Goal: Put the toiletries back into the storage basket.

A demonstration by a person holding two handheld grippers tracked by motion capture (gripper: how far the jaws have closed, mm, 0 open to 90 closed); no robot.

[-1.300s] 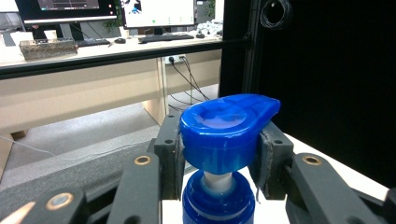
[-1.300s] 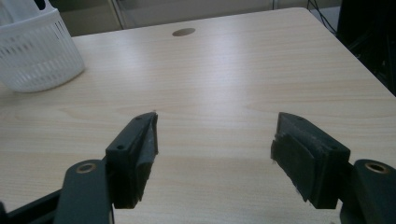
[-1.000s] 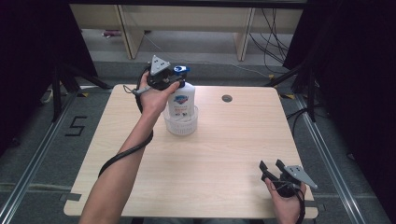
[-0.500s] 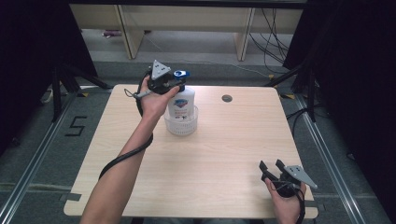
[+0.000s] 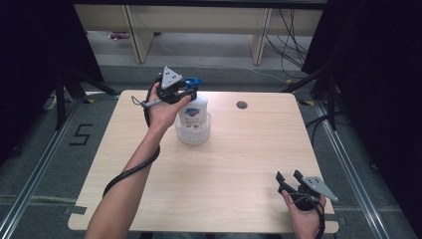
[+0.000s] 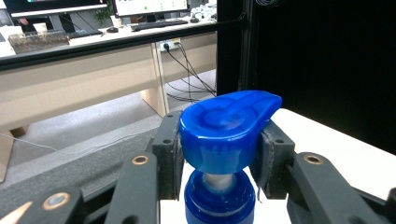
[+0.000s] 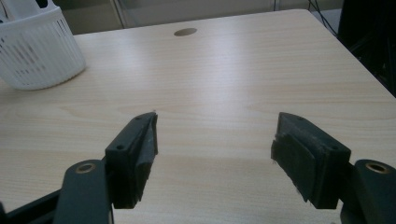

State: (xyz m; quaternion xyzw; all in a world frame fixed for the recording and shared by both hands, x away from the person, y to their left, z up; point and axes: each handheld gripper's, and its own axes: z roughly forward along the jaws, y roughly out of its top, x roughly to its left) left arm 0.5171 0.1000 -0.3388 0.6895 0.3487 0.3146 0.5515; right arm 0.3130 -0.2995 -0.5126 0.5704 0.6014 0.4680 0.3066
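Left gripper: held over the far left part of the bench, its jaws set on either side of the blue plastic pump head of the bottle.
Left jaws: they have just been opening a little; in the left gripper view the left pad lies against the pump head, while a thin gap shows at the right pad, so the hold looks loosened and no firm clamp is visible.
Right gripper: held in the person's right hand at the near right corner of the bench, well apart from the bottle.
Right jaws: standing wide apart, nothing between them, with bare wood under them in the right gripper view.
White plastic pump bottle with a blue label: upright, standing inside the basket on the far left half of the bench.
White slatted plastic basket, round: resting on the bench, around the lower part of the bottle; it also shows at the top left of the right gripper view.
Light wooden bench: carries the basket and bottle; a small round dark hole sits near its far edge, right of the bottle.
Count: two grippers, one bottle, one pump head, one basket, one hole in the bench.
Hands: two, one on each gripper; the left forearm reaches from the near edge up to the bottle.
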